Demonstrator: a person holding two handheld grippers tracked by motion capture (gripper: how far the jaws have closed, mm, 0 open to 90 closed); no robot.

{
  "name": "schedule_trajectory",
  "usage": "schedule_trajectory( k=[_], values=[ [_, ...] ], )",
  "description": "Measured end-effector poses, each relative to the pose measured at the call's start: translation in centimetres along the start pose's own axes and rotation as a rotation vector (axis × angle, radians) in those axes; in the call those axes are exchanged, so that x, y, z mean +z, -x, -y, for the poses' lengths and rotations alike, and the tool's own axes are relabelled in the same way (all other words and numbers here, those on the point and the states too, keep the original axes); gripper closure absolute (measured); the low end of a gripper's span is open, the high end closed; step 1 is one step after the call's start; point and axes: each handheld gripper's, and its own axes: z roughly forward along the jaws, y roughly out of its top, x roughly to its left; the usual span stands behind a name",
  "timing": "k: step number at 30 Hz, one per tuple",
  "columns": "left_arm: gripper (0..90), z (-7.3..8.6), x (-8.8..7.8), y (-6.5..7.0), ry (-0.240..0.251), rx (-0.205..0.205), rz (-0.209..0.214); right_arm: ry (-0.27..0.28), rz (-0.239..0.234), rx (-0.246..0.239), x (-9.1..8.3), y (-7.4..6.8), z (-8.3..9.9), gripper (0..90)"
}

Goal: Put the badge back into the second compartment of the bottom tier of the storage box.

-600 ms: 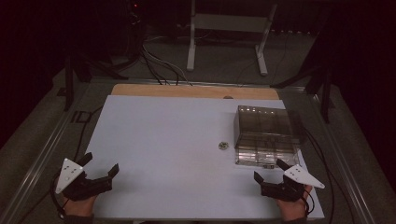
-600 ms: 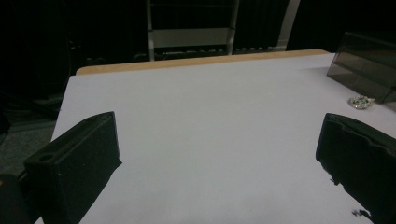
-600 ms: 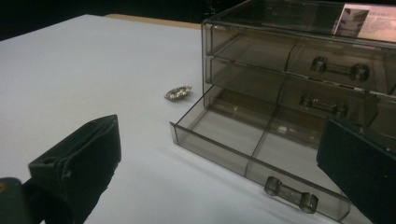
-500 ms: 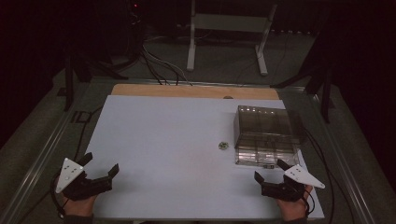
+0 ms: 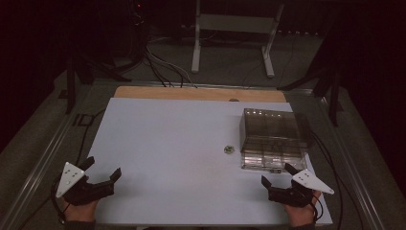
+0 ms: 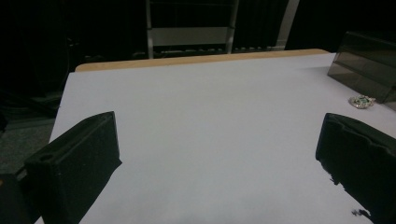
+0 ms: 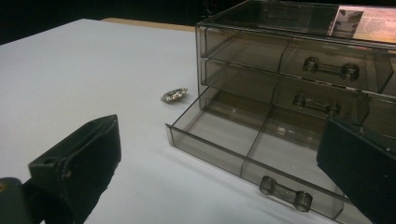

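Smoky clear plastic drawer box (image 5: 273, 139) sits at the table's right, bottom drawer (image 7: 243, 144) pulled out, small trinket (image 5: 229, 149) just left; right gripper (image 5: 280, 178) and left gripper (image 5: 103, 168) both gape empty; likely next: right reaches for the trinket.

The small shiny trinket (image 5: 229, 149) is too tiny to identify.

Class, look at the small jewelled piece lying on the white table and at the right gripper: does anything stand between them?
Nothing visible does. The right gripper, jaws open and empty, sits at the table's near edge; bare white table runs to the jewelled piece. The open bottom drawer lies just beside that line, right of the piece.
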Motion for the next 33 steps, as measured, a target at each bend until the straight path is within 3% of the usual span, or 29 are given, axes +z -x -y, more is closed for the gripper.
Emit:
schedule_trajectory(
  k=[13,26,31,33],
  values=[
    [0.5,0.0,0.1,0.4,0.022,0.023,0.019,0.003,-0.006,0.0,0.1,-0.3,-0.1,0.5],
    [0.5,0.2,0.3,0.6,0.022,0.035,0.019,-0.013,-0.032,-0.022,1.2,-1.8,-1.1,0.5],
    [0.6,0.2,0.4,0.7,0.008,0.021,0.021,-0.032,-0.044,-0.023,1.9,-2.2,-1.8,0.5],
    [0.6,0.2,0.5,0.8,-0.02,0.019,0.016,-0.035,-0.05,-0.025,2.1,-2.4,-2.1,0.5]
  ],
)
